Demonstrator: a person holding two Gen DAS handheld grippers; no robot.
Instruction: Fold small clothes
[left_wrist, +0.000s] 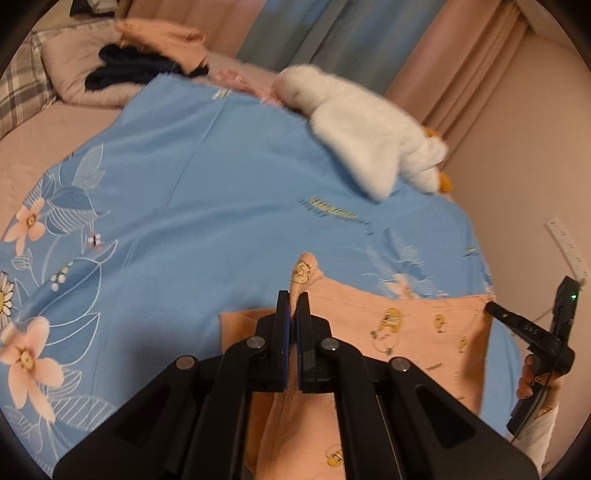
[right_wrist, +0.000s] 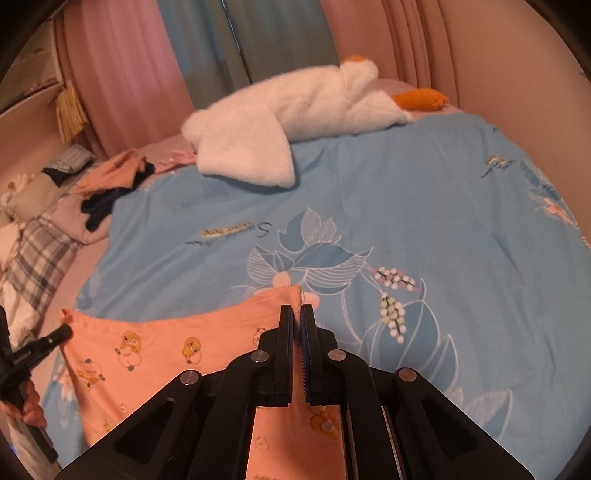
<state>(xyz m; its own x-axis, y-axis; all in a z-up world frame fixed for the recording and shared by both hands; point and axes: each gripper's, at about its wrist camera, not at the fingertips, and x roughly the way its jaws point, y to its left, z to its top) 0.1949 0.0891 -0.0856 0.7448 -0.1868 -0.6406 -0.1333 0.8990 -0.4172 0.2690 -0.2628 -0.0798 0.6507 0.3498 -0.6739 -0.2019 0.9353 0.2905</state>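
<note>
Both the left claw (left_wrist: 292, 306) and right claw (right_wrist: 298, 317) pinch the peach garment (left_wrist: 424, 332) nearly closed; uneven pulling could slip a corner free

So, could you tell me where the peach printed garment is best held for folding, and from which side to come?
By its two far corners, from the near edge. The left gripper already pinches one corner of the peach garment and the right gripper the other, so the hem stretches straight between them over the blue floral duvet, probably ready to fold.
</note>
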